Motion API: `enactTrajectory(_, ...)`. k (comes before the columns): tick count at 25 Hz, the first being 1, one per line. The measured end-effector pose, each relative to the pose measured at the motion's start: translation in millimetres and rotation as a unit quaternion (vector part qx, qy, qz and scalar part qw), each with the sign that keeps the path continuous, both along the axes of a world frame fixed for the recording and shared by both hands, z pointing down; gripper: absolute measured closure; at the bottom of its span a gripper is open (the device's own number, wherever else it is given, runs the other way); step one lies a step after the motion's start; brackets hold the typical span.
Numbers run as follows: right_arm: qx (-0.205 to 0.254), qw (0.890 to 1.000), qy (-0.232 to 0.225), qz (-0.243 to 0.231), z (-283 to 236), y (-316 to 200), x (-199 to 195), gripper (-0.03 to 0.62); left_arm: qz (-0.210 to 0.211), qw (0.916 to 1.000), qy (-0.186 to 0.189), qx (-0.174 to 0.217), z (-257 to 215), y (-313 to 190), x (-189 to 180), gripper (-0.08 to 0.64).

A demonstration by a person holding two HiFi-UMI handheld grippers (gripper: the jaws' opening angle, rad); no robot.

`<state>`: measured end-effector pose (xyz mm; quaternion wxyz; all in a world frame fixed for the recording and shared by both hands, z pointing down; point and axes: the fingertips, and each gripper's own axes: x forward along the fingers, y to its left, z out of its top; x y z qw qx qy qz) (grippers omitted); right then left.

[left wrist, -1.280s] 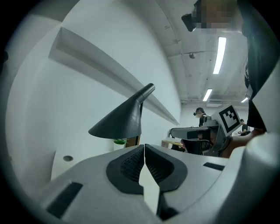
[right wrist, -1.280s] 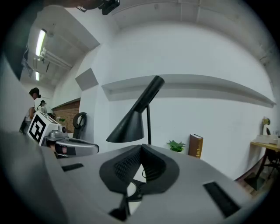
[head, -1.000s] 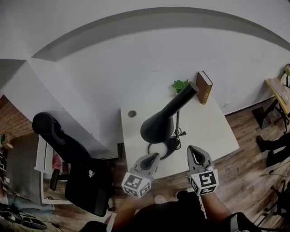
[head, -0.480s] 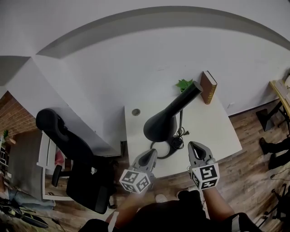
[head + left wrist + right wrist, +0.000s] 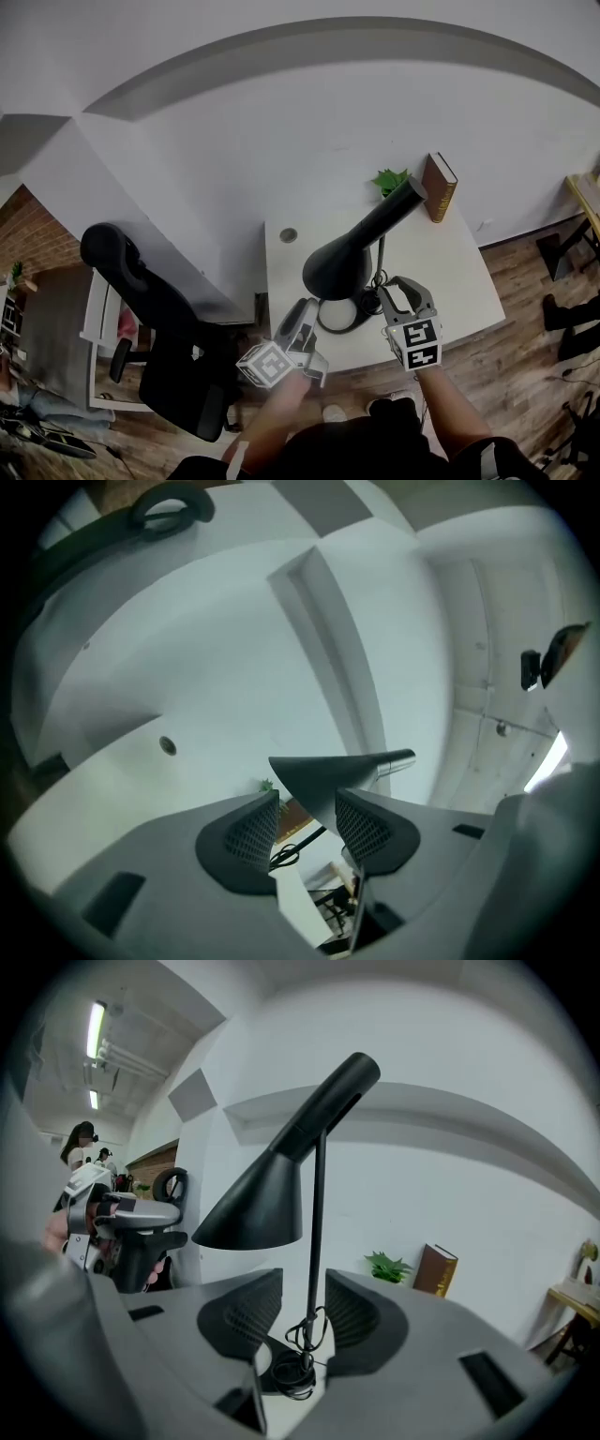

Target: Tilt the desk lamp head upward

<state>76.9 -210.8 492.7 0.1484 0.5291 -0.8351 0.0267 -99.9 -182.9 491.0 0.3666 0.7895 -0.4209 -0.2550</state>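
Note:
A black desk lamp stands on the white desk (image 5: 450,272). Its cone head (image 5: 339,264) points down and left, and its tube rises toward the back right. My left gripper (image 5: 307,319) is at the desk's front edge, just below and left of the head; its jaws are opening, with nothing pressed between them. In the left gripper view the shade (image 5: 323,772) shows just beyond the gripper (image 5: 307,810). My right gripper (image 5: 398,289) is right of the lamp base (image 5: 337,316), also opening. Its view lines the thin stem (image 5: 319,1222) up in the gap of the gripper (image 5: 305,1305), apart from the pads.
A brown book (image 5: 441,186) and a small green plant (image 5: 389,180) stand at the desk's back edge by the wall. The lamp's coiled cable (image 5: 295,1372) lies at the base. A black office chair (image 5: 141,309) is left of the desk. Wooden floor lies to the right.
Both grippers have moved forward to the lamp, left toward the shade, right beside the base. Their jaws, shut before, now stand apart.

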Motion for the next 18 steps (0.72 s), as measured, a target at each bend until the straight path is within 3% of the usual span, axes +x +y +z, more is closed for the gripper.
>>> enactTrajectory(3, -0.001, 1.0, 0.003, 0.002, 2, -15, -2, 0.462, 0.014, 0.9951, 0.097, -0.017, -10, -12, 8, 0.357)
enactTrajectory(5, 0.0, 1.0, 0.004, 0.0, 3, -23, -6, 0.462, 0.023, 0.9906, 0.133, -0.025, -13, -16, 12, 0.354)
enactTrajectory(14, 0.009, 1.0, 0.006, -0.006, 4, -46, -9, 0.469, 0.023, 0.977, 0.21, -0.026, -17, -27, 13, 0.354)
enactTrajectory(18, 0.001, 1.0, 0.003, -0.027, 4, -52, -14, 0.481, 0.023, 0.9703, 0.238, -0.035, -11, -30, 11, 0.405)
